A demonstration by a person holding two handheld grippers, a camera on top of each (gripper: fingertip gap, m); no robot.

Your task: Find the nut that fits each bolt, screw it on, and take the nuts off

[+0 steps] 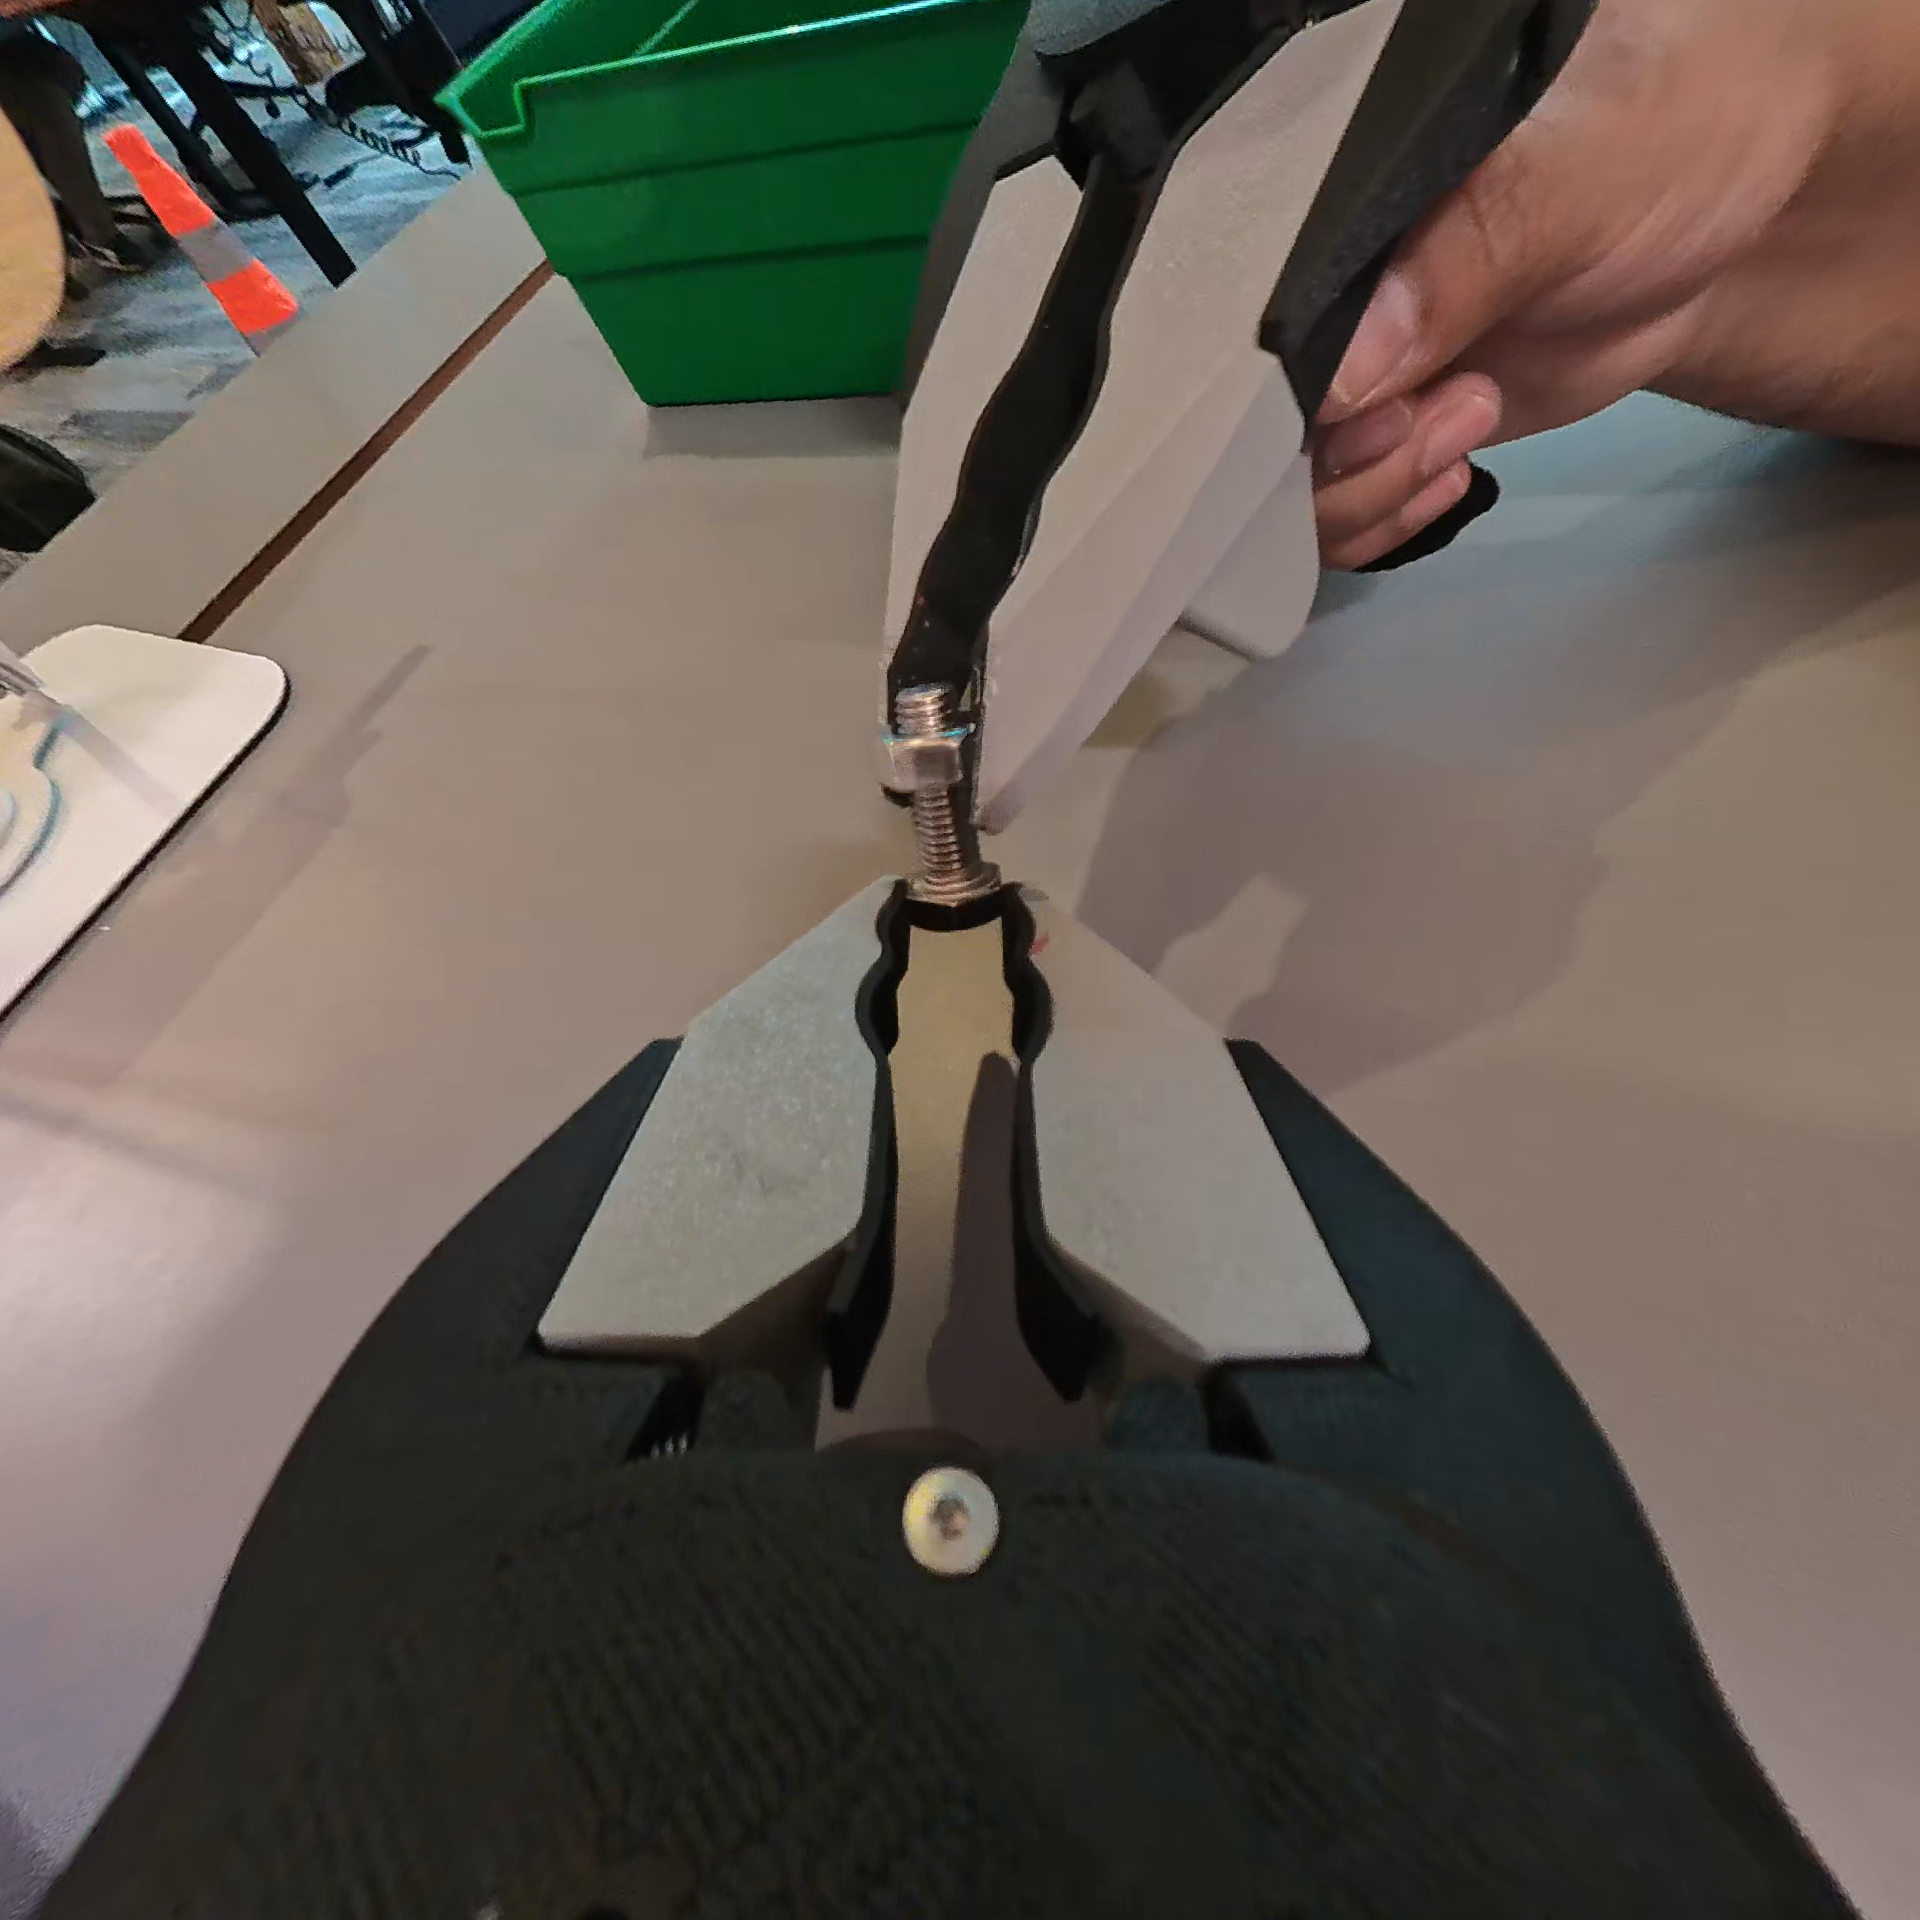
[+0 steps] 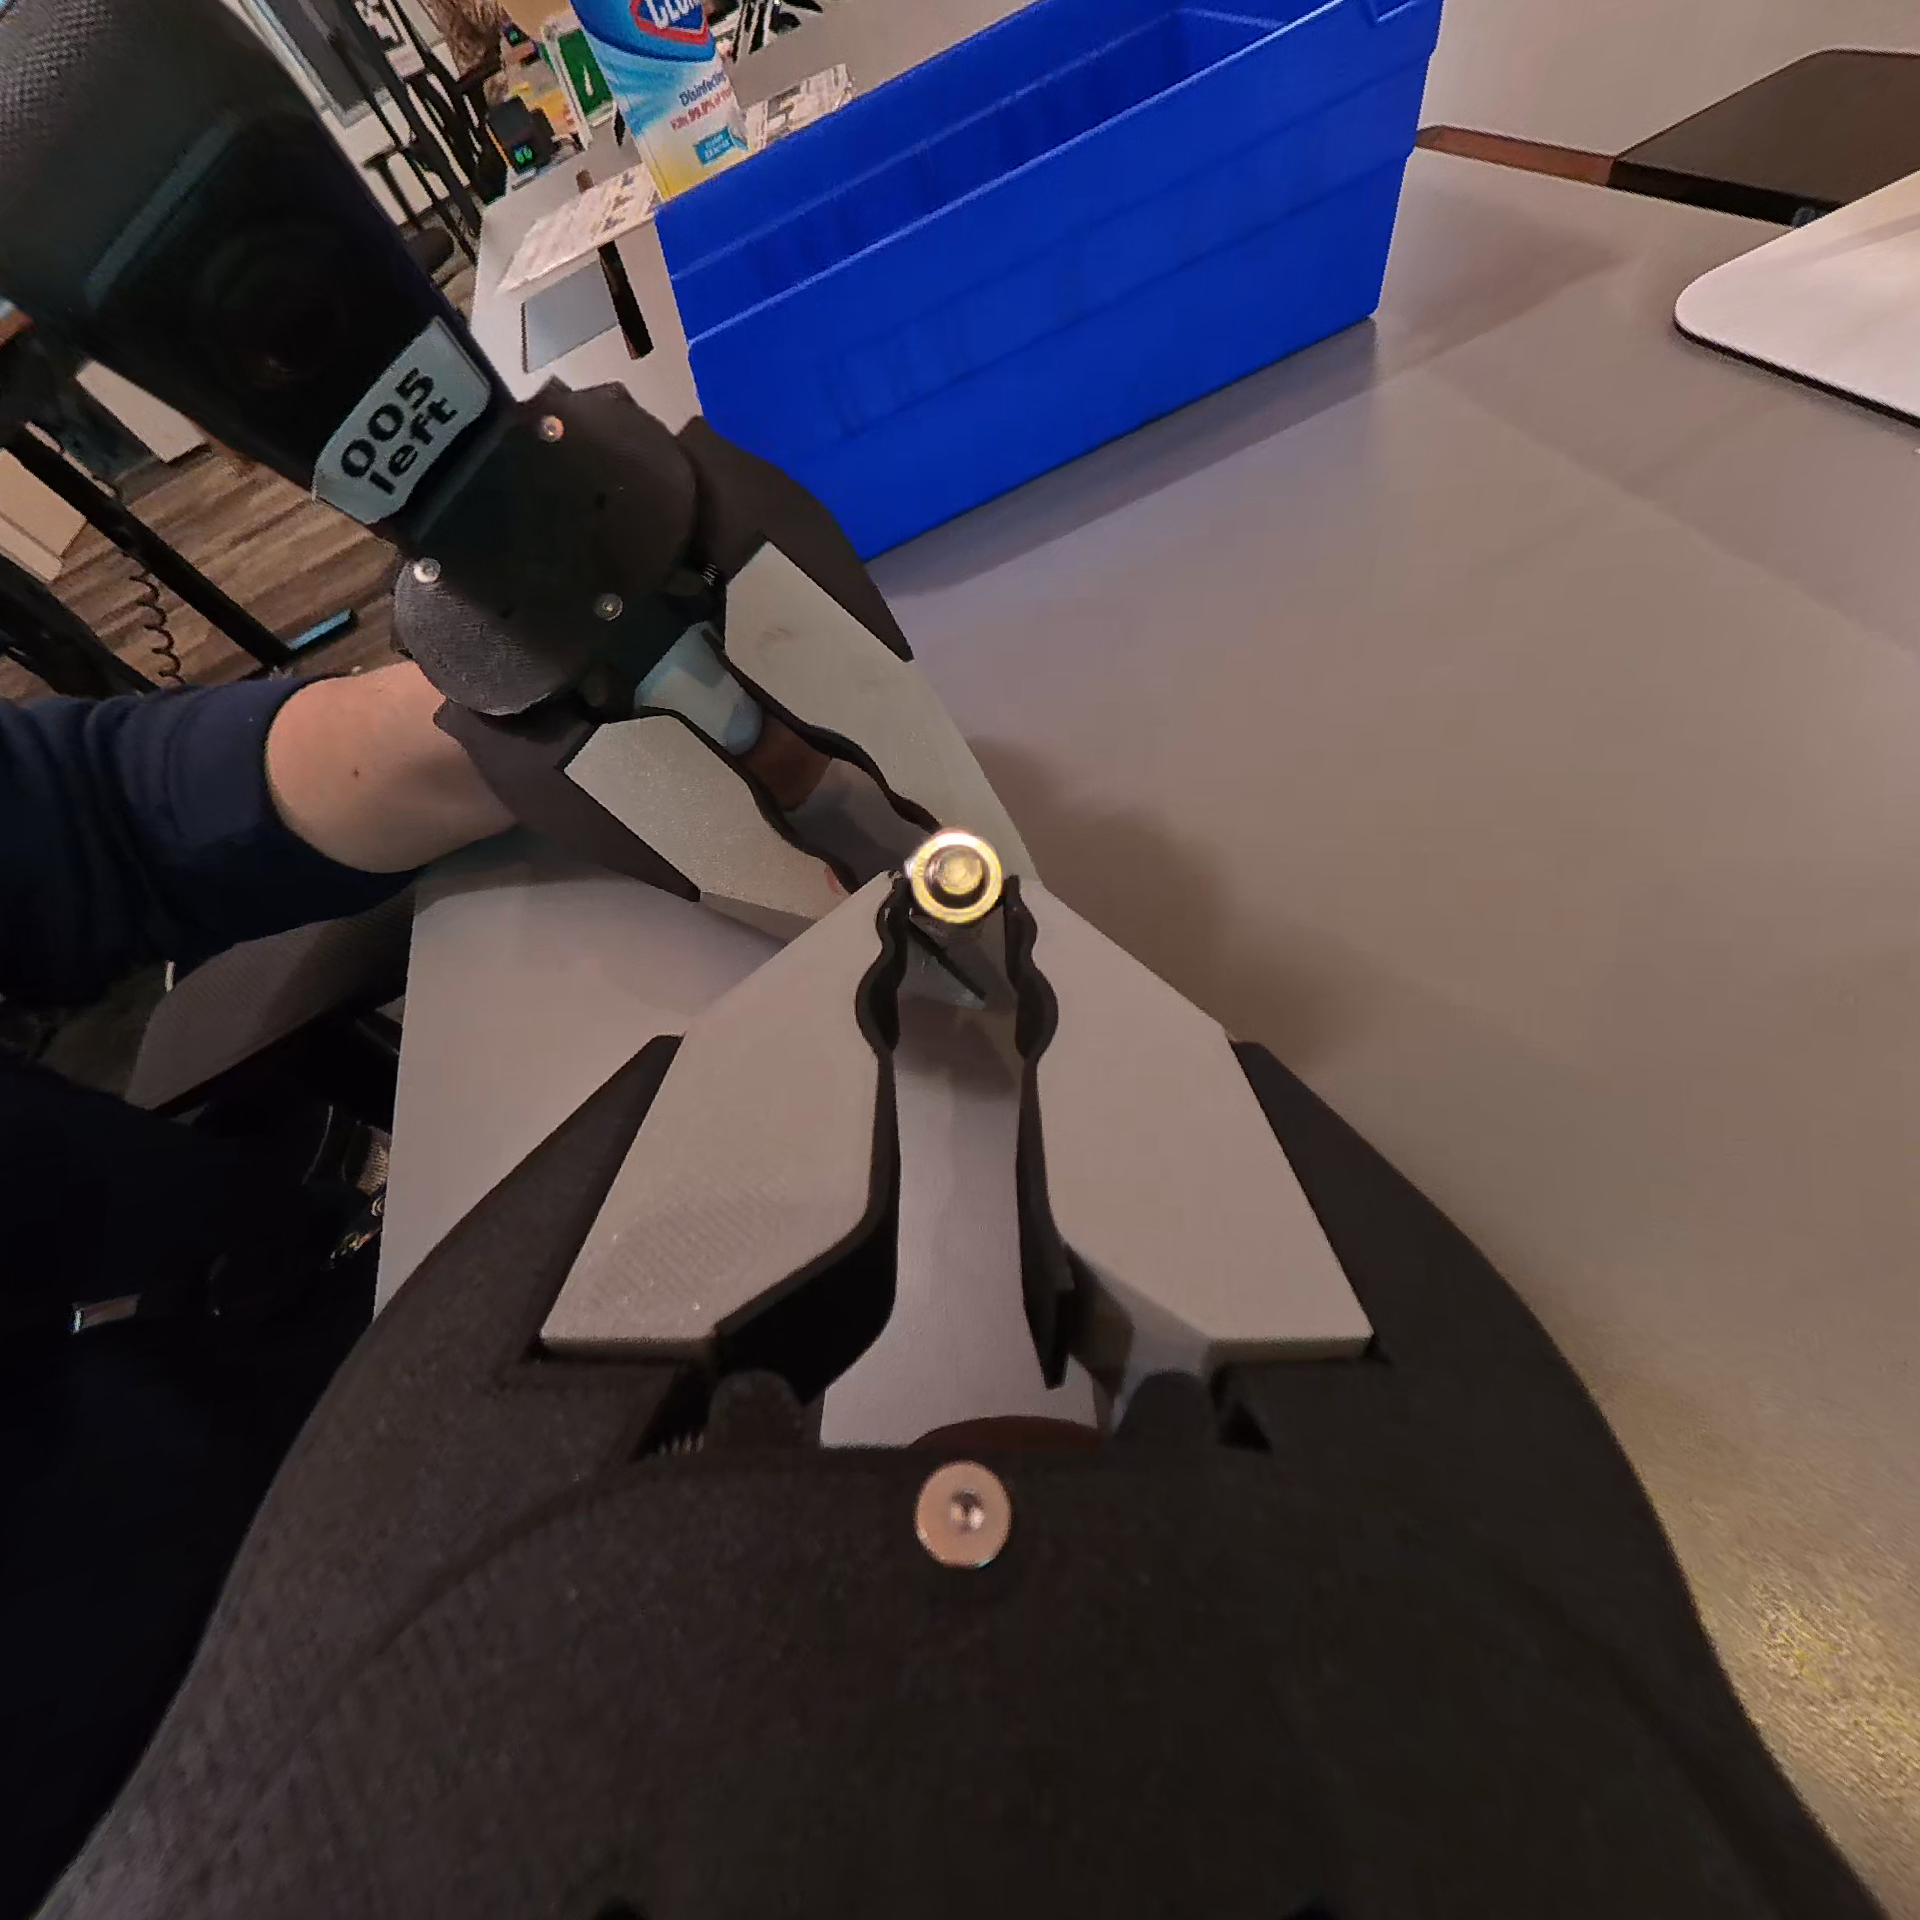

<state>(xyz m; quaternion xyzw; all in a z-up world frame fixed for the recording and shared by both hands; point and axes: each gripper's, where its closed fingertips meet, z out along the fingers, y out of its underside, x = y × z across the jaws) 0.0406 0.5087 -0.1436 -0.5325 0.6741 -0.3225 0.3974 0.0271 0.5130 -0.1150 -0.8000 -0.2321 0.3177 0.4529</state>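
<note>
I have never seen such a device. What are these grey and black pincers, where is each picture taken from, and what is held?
These are two hand-held grippers, each with a camera looking along its fingers. In the left picture, the left gripper clamps the head of a bolt, which stands upright. The right gripper, held by a hand, grips the nut on the thread. The right picture shows the same bolt end-on. On the grey table stand a green bin and a blue bin.
</note>
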